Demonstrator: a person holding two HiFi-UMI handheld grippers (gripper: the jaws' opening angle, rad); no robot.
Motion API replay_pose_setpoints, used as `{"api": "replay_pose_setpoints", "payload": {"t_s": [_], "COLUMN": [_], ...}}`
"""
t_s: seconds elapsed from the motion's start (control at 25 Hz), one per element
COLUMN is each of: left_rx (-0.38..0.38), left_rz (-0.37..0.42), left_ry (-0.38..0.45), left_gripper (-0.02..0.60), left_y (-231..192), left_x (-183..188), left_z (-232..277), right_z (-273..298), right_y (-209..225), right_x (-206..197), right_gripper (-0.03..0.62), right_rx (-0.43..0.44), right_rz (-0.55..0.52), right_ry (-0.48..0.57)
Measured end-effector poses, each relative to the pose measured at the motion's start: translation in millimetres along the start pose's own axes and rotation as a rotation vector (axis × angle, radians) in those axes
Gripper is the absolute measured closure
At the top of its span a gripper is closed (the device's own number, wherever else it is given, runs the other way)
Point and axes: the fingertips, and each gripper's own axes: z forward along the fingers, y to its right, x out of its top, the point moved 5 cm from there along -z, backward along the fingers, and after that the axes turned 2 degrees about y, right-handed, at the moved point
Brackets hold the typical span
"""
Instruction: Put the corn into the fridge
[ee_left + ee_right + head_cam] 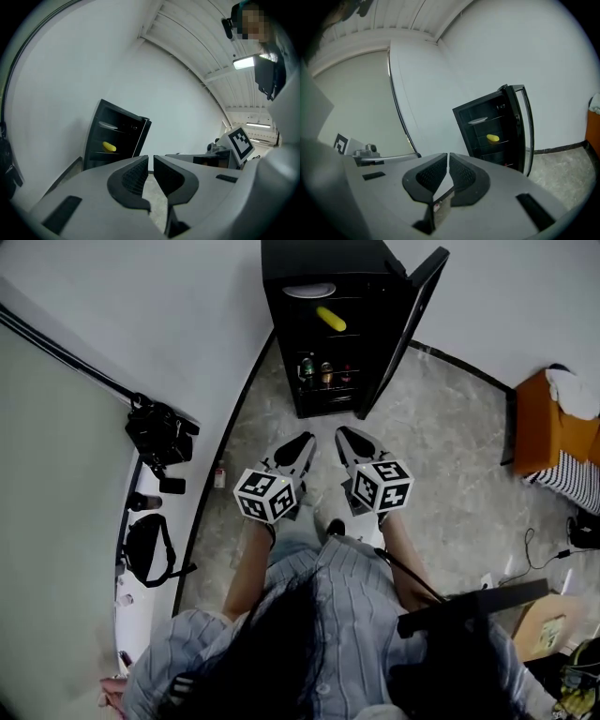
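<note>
A small yellow corn cob (331, 319) lies on a middle shelf inside the open black mini fridge (319, 259). In front of the fridge, the left gripper (300, 442) and right gripper (351, 437) are closed and empty. The corn is probably light, firm and apt to roll, so grip across its middle.

Your head camera looks from above you steeply down. The left gripper (302, 440) and the right gripper (348, 434) lie in the middle of its picture. The tall black fridge with the open door (319, 259) stands well ahead of both pairs of jaws.

The camera on the left gripper (151, 157) sits close behind its jaws and looks along them, almost level. There the fridge (93, 140) is well ahead, to the left of the jaw tips.

The camera on the right gripper (448, 154) sits the same way. Its fridge (464, 126) is ahead, to the right of the tips.

All three views share the fridge interior with the yellow corn cob (331, 319) (109, 147) (492, 138) on a shelf.
</note>
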Motion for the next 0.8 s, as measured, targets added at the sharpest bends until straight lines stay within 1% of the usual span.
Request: {"api": "replay_pose_setpoints", "payload": {"t_s": [0.32,0.52,0.8], "left_rx": [0.050,0.054,0.055], "left_rz": [-0.015,-0.008,0.004], "left_ry": [0.029,0.027,0.035], "left_gripper": [0.538,0.538,0.538], "left_y": [28,38,41], "left_x": [-19,-26,-26], "left_z": [-35,-44,-54], "right_z": [-35,-47,-50], "right_y": [-21,-25,-32], "right_x": [-17,-25,-27], "right_gripper": [0.566,0.566,0.566], "right_rx": [0.051,0.069,0.071], "right_rz": [-0.029,0.006,0.003], "right_ry": [-0.016,-0.019,-0.011]}}
